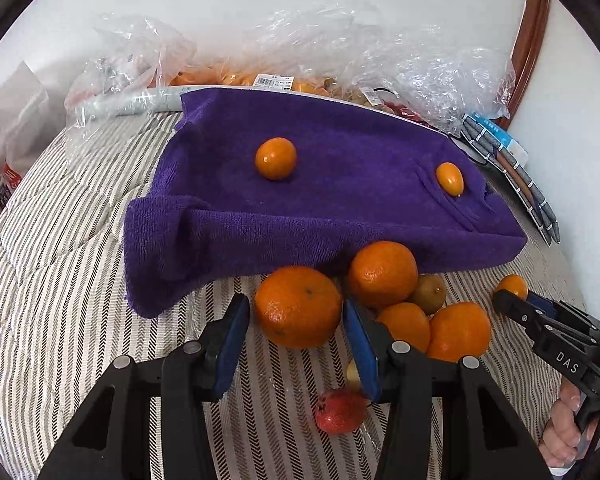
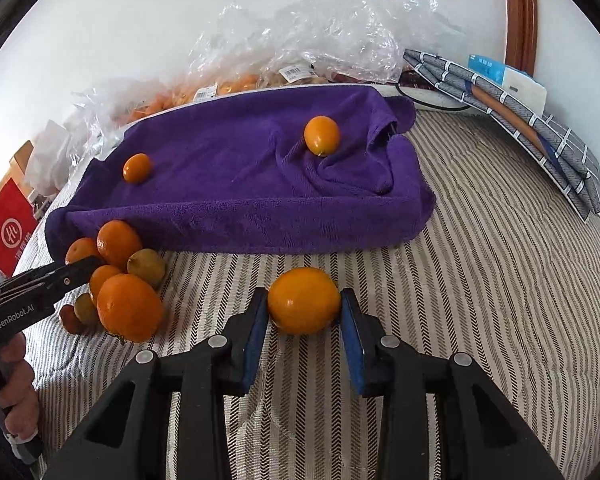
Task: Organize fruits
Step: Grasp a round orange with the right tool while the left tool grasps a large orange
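Observation:
A purple towel [image 1: 340,196] lies on the striped bed with two small orange fruits [image 1: 275,158] [image 1: 450,178] on it; it also shows in the right wrist view [image 2: 236,184]. My left gripper [image 1: 296,312] has its jaws on both sides of a large orange [image 1: 298,306] at the front of a fruit pile [image 1: 420,312]. A red fruit [image 1: 340,410] lies below. My right gripper [image 2: 304,308] is closed on a small yellow-orange fruit [image 2: 304,300] resting on the bedcover. The pile shows at the left of the right wrist view [image 2: 120,280].
Clear plastic bags [image 1: 300,60] of fruit lie behind the towel by the white wall. A folded grey checked cloth [image 2: 520,120] lies at the right. A red box [image 2: 8,228] stands at the far left. The striped bedcover [image 2: 480,280] spreads right.

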Action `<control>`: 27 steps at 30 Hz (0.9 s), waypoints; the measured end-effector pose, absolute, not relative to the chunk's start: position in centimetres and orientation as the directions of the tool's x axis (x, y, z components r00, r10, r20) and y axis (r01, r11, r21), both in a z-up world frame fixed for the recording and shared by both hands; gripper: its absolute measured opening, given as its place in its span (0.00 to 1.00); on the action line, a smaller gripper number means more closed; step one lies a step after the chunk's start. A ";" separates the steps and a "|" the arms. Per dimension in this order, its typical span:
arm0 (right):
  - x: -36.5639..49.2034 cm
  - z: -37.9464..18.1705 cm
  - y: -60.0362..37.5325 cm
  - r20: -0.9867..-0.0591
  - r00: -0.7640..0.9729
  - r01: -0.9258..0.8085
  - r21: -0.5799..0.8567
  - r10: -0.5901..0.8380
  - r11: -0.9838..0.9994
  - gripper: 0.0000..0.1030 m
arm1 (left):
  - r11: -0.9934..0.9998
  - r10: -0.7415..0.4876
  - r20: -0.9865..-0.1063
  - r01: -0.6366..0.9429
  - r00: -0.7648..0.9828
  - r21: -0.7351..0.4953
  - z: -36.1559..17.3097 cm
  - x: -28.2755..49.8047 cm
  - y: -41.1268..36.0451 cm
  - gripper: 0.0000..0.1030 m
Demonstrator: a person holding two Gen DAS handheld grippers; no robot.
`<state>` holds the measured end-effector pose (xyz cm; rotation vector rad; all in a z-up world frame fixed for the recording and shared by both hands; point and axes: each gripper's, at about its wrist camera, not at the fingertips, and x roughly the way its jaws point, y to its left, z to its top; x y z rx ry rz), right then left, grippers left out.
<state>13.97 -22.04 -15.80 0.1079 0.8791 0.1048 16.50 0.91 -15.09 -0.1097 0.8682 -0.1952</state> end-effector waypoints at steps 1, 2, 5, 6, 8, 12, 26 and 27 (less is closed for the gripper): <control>14.0 -15.9 -22.0 -0.761 0.635 -0.046 0.136 0.134 0.990 0.34 | 0.974 -0.227 -0.743 0.132 0.630 -0.186 -15.1 16.5 1.0 0.39; 13.9 -15.8 -22.0 -0.759 0.639 -0.043 0.132 0.128 0.990 0.34 | 0.969 -0.245 -0.737 0.134 0.630 -0.207 -15.1 16.6 1.2 0.39; 13.6 -15.7 -22.5 -0.746 0.654 -0.020 0.144 0.122 0.989 0.34 | 0.960 -0.266 -0.712 0.113 0.650 -0.255 -14.9 16.3 1.9 0.39; 13.6 -15.6 -22.8 -0.741 0.659 -0.015 0.160 0.130 0.987 0.34 | 0.957 -0.271 -0.699 0.106 0.662 -0.271 -14.8 16.2 2.2 0.39; 13.3 -15.5 -23.2 -0.732 0.672 0.009 0.164 0.116 0.986 0.34 | 0.950 -0.280 -0.676 0.092 0.682 -0.300 -14.6 15.8 2.8 0.39; 13.1 -15.1 -23.0 -0.716 0.688 0.003 0.161 0.115 0.987 0.34 | 0.957 -0.242 -0.649 0.066 0.721 -0.284 -14.2 15.1 3.2 0.39; 12.7 -14.8 -23.4 -0.695 0.701 -0.020 0.207 0.161 0.978 0.34 | 0.965 -0.207 -0.621 0.055 0.756 -0.255 -13.3 14.2 3.5 0.39; 12.6 -14.8 -23.6 -0.691 0.704 -0.019 0.214 0.165 0.977 0.34 | 0.965 -0.208 -0.617 0.058 0.759 -0.254 -13.2 14.2 3.4 0.39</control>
